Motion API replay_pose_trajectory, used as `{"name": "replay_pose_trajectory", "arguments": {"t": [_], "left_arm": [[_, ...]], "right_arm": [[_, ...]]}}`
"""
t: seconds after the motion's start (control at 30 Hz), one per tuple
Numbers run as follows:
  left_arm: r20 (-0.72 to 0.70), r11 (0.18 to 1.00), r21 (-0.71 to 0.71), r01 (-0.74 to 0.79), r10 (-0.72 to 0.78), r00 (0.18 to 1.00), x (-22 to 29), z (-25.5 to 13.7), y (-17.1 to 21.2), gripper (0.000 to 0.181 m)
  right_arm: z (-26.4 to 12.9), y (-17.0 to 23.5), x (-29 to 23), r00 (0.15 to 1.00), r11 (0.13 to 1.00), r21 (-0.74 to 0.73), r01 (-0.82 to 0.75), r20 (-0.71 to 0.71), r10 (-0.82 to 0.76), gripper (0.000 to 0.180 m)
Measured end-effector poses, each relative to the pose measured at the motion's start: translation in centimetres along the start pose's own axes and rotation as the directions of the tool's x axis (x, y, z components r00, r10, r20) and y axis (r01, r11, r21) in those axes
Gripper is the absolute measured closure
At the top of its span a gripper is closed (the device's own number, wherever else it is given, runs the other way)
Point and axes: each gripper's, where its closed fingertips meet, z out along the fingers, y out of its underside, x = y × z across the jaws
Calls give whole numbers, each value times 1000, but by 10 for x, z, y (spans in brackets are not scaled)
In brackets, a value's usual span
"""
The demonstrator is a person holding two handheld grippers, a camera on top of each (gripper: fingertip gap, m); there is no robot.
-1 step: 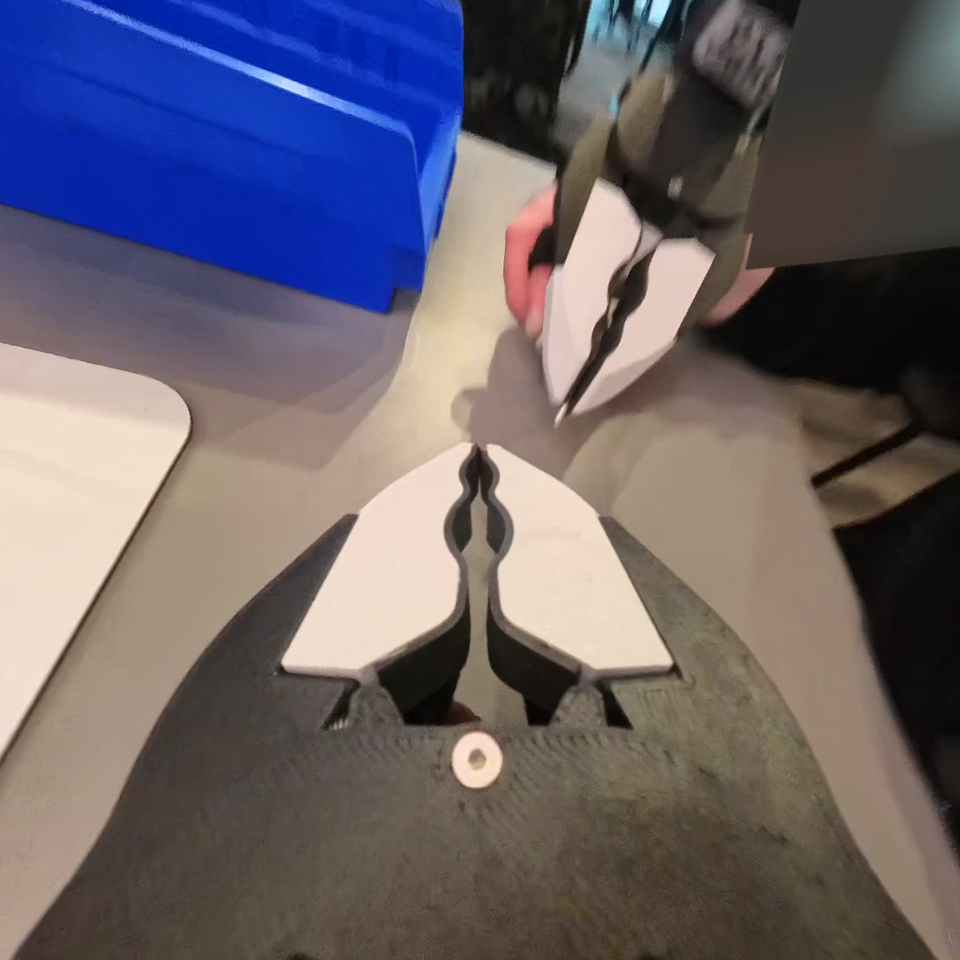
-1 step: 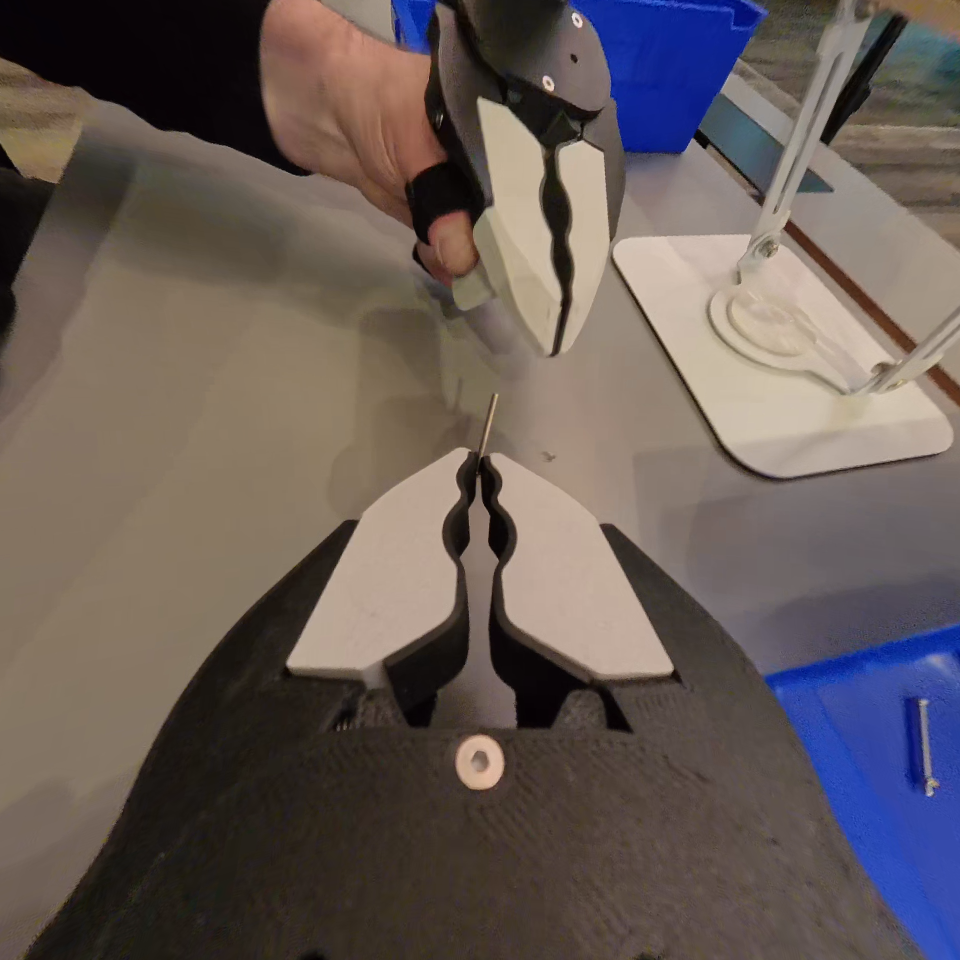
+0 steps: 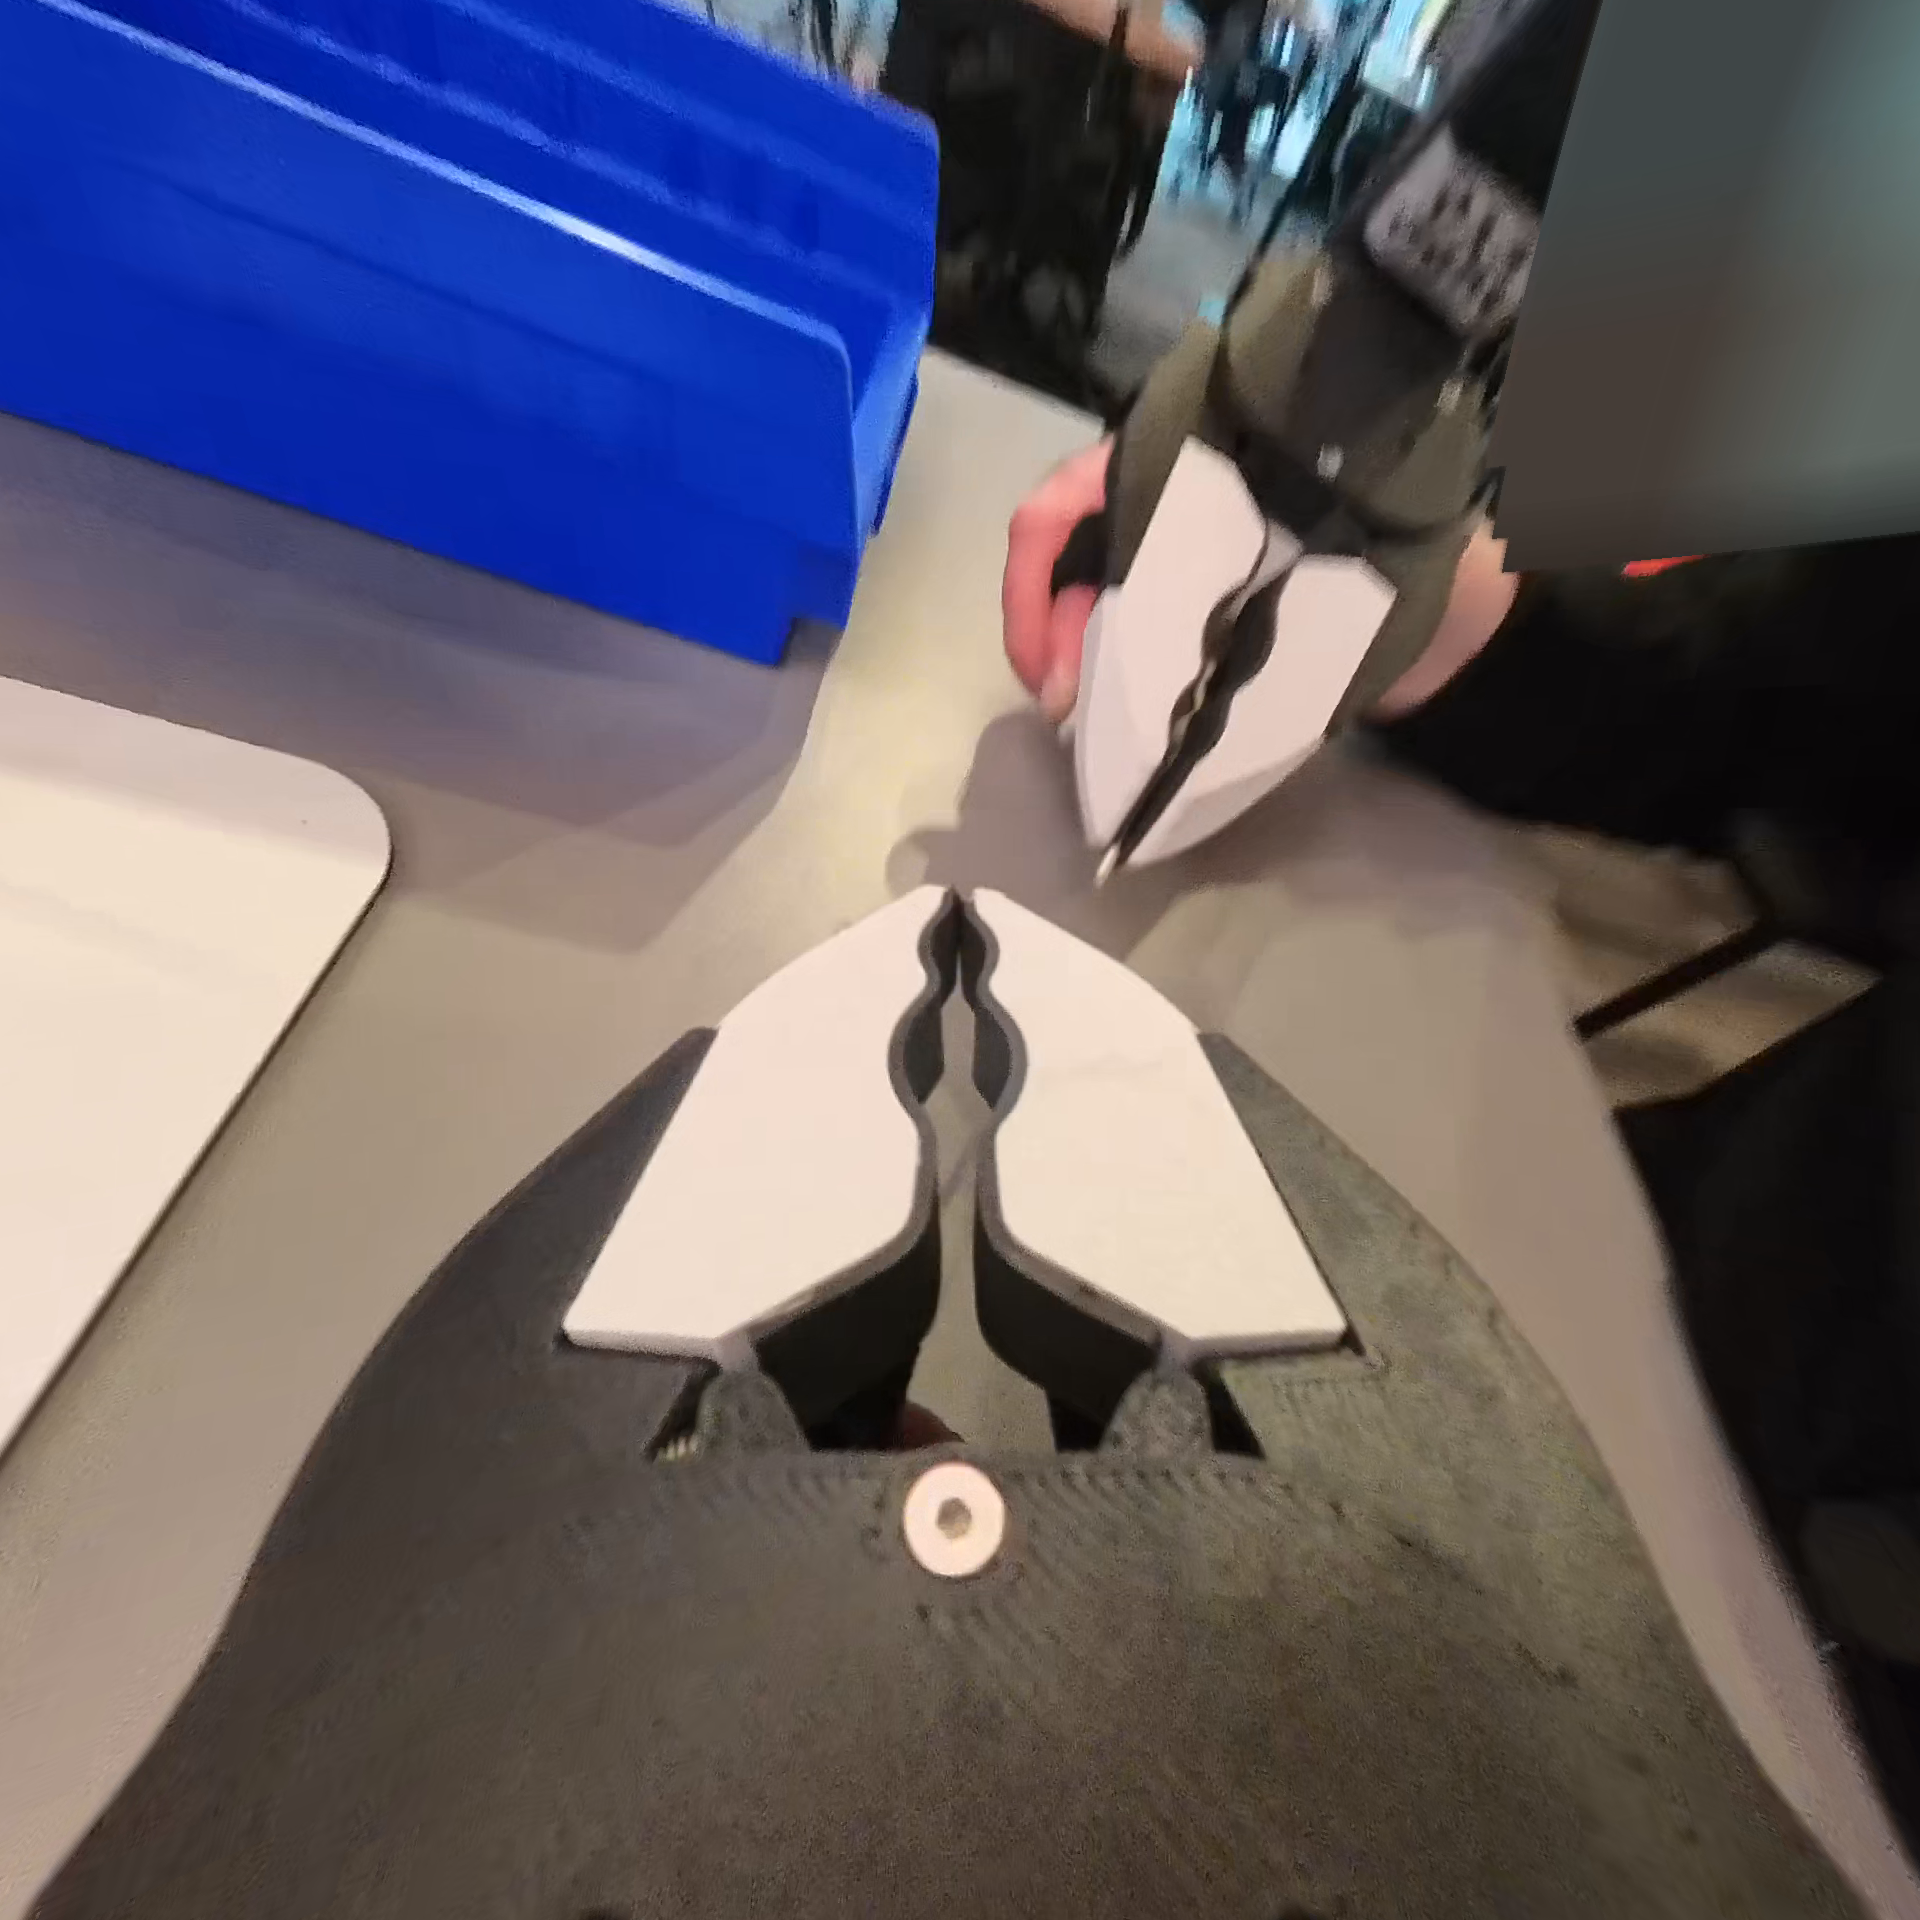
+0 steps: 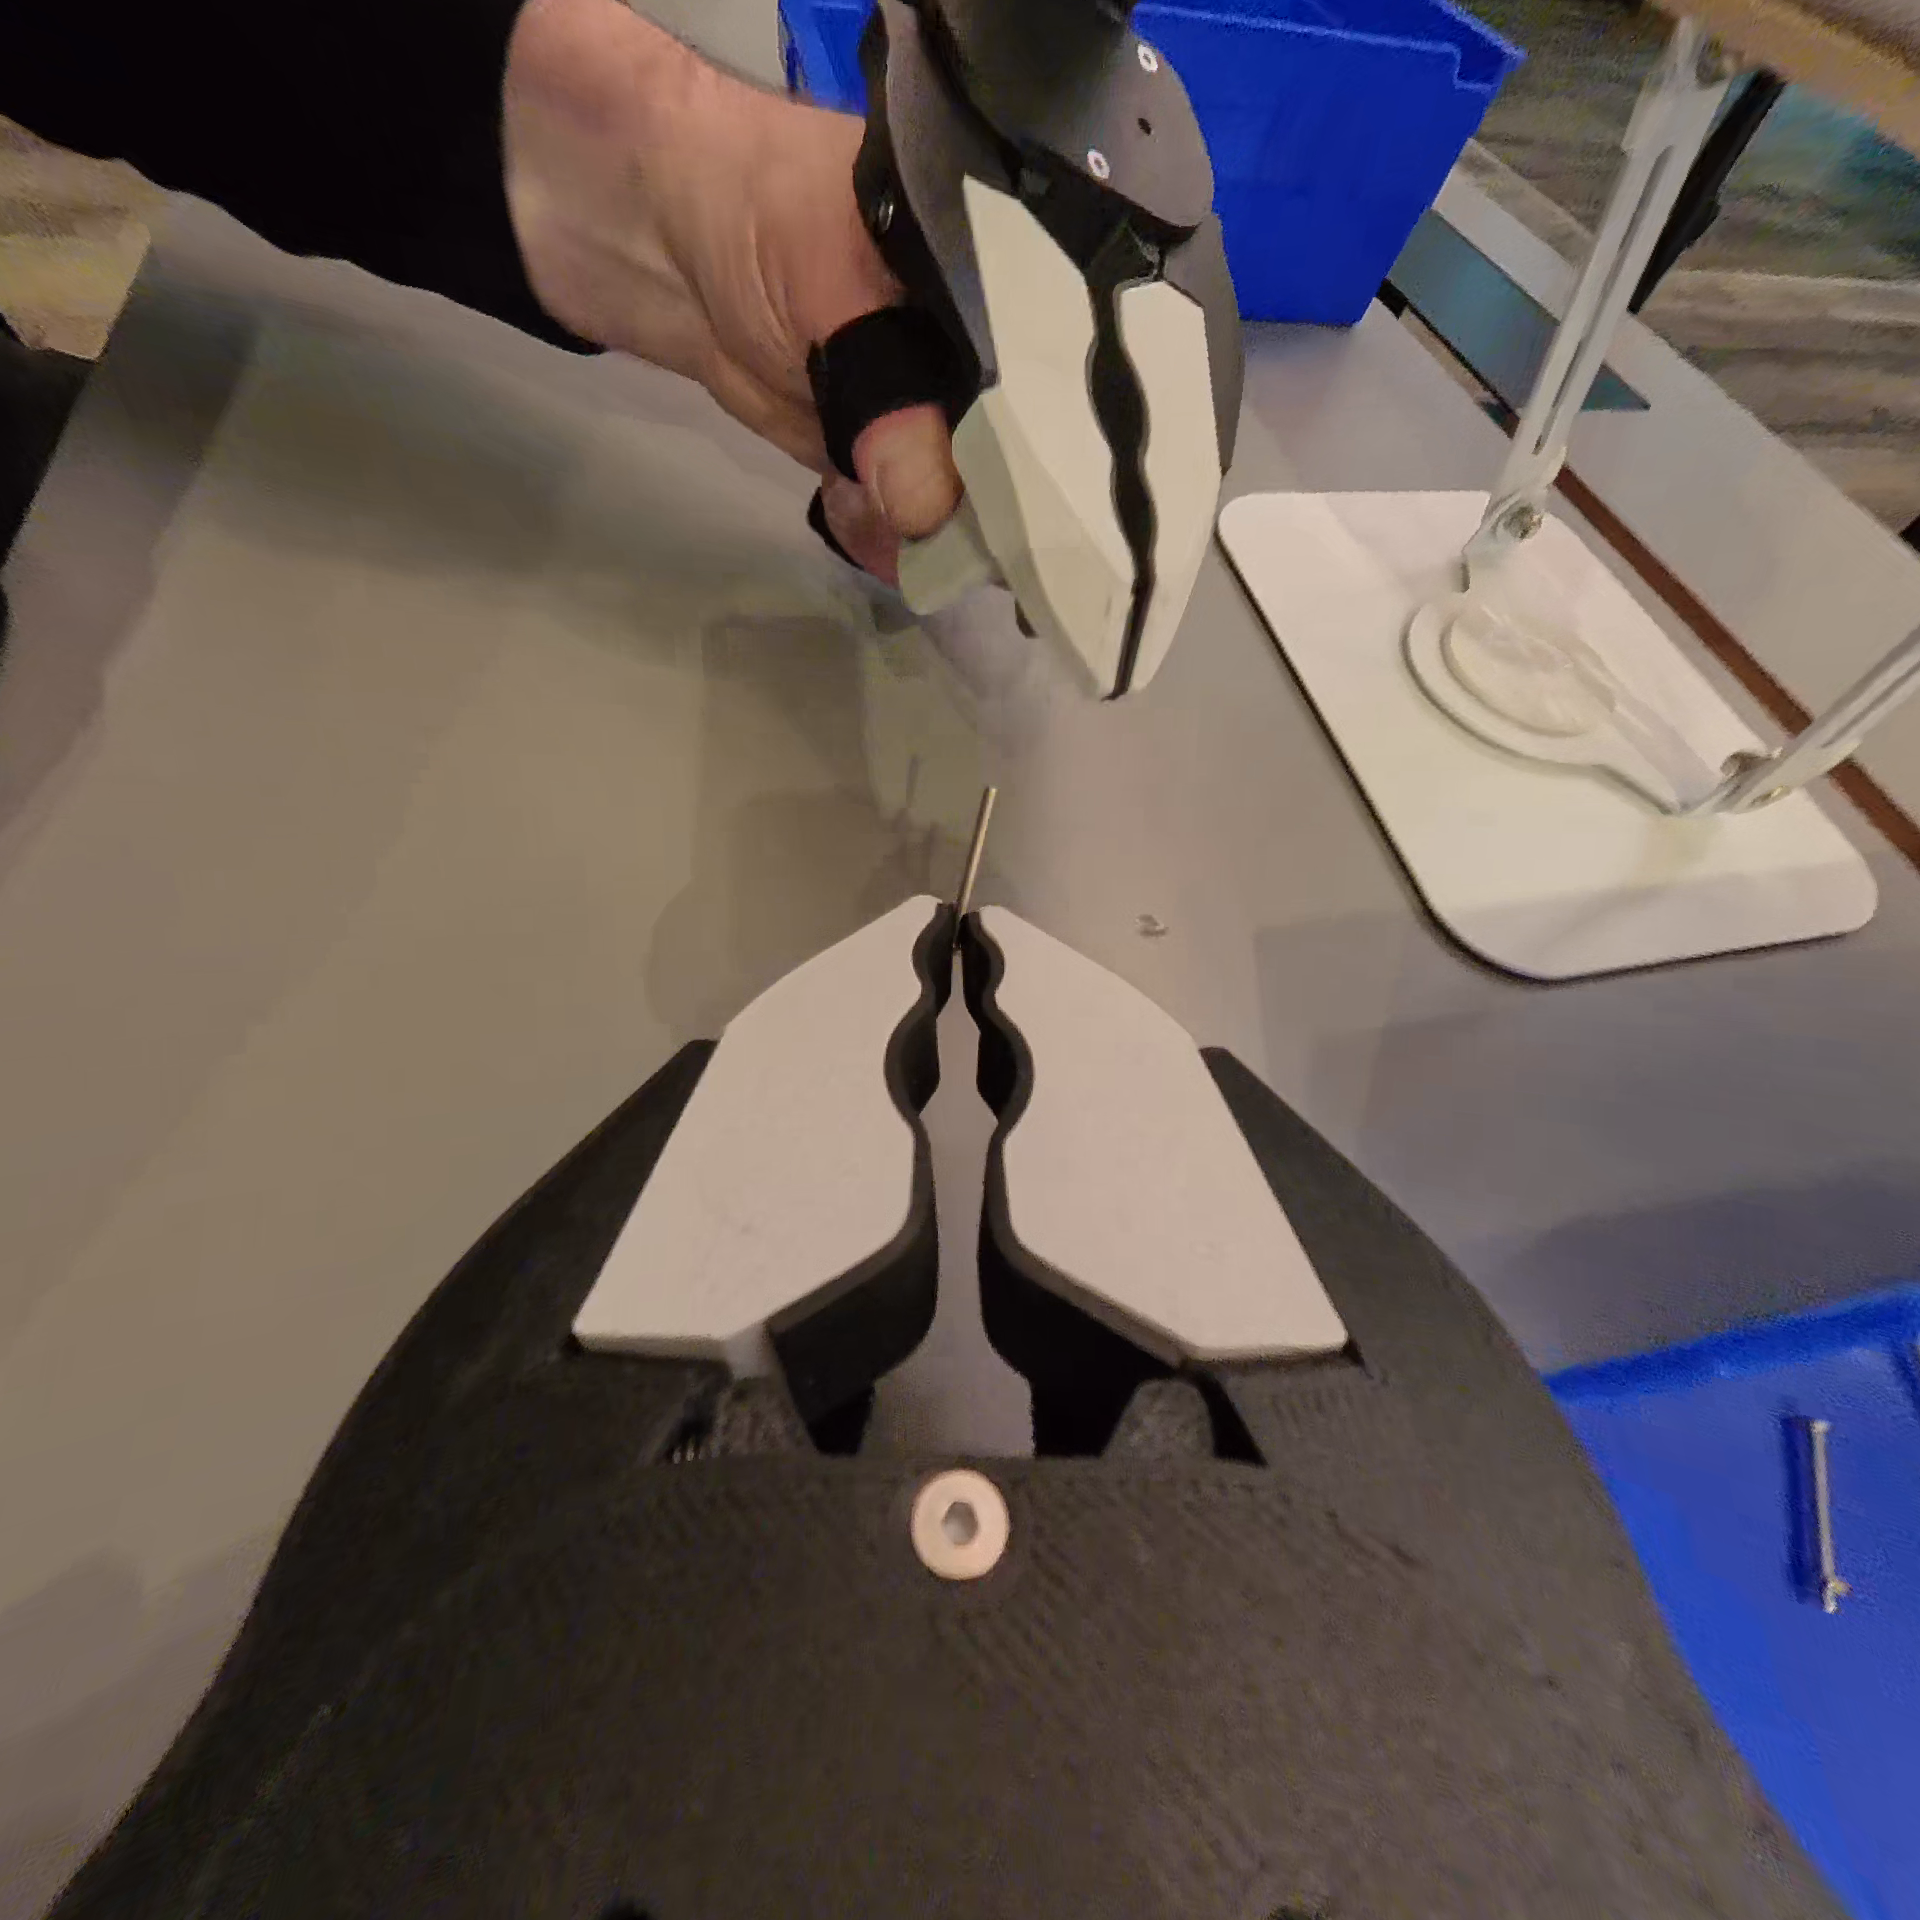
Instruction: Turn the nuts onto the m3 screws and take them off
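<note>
My right gripper (image 4: pixel 958 914) is shut on a thin m3 screw (image 4: pixel 977 847), whose shaft sticks out past the fingertips and points away from me. In the left wrist view the right gripper (image 3: pixel 1112 857) hangs tip-down over the grey table, with the screw end at its tip. My left gripper (image 3: pixel 956 899) is shut, and I see nothing between its tips. In the right wrist view the left gripper (image 4: pixel 1117 681) hovers a short way above and beyond the screw tip, apart from it. A small nut (image 4: pixel 1148 923) lies on the table just right of the screw.
A blue bin (image 4: pixel 1766 1714) at the near right holds a loose screw (image 4: pixel 1820 1512). Another blue bin (image 3: pixel 468 312) stands at the far side of the table. A white stand base (image 4: pixel 1538 810) with metal rods sits to the right. A hand (image 4: pixel 707 281) holds the left gripper. Spacing between my two grippers at the tips: around 5 centimetres.
Almost nothing has changed. Both grippers stay shut and facing each other, with only a slight shift of the views.
</note>
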Motion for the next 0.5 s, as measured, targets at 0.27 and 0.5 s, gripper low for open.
{"name": "replay_pose_trajectory", "arguments": {"t": [0.27,0.5], "left_arm": [[52,999,-46,1,2,999,-5,-16,18,181],[79,997,-78,-26,32,996,-15,-9,21,179]], "right_arm": [[5,2,3,1000,999,-31,13,1,-13,178],[2,7,7,1000,1000,8,-4,-12,4,178]]}}
